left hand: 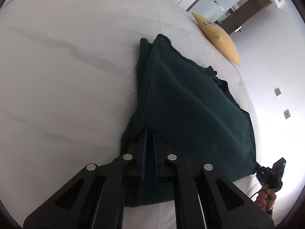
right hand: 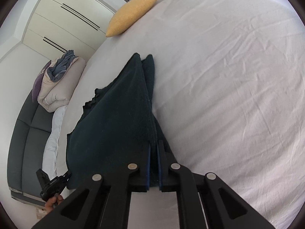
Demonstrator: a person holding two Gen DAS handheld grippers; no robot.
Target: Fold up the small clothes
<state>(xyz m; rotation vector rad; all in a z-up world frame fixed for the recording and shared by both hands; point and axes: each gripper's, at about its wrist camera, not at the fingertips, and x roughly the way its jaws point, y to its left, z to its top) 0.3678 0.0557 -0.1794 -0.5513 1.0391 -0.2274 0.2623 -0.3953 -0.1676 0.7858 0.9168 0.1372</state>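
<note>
A dark green knitted garment (left hand: 190,105) is held stretched above the white bed sheet (left hand: 66,66). My left gripper (left hand: 149,133) is shut on one near corner of it. My right gripper (right hand: 154,143) is shut on the other near corner of the garment (right hand: 118,114). The far end of the cloth rests on the bed in a doubled fold. The right gripper also shows at the lower right of the left wrist view (left hand: 256,168). The left gripper shows at the lower left of the right wrist view (right hand: 68,174).
A yellow cushion (left hand: 219,38) lies at the bed's far edge, also seen in the right wrist view (right hand: 133,13). A rolled duvet (right hand: 57,84) sits on a dark sofa (right hand: 24,133) beside the bed. Wardrobe doors (right hand: 63,19) stand behind.
</note>
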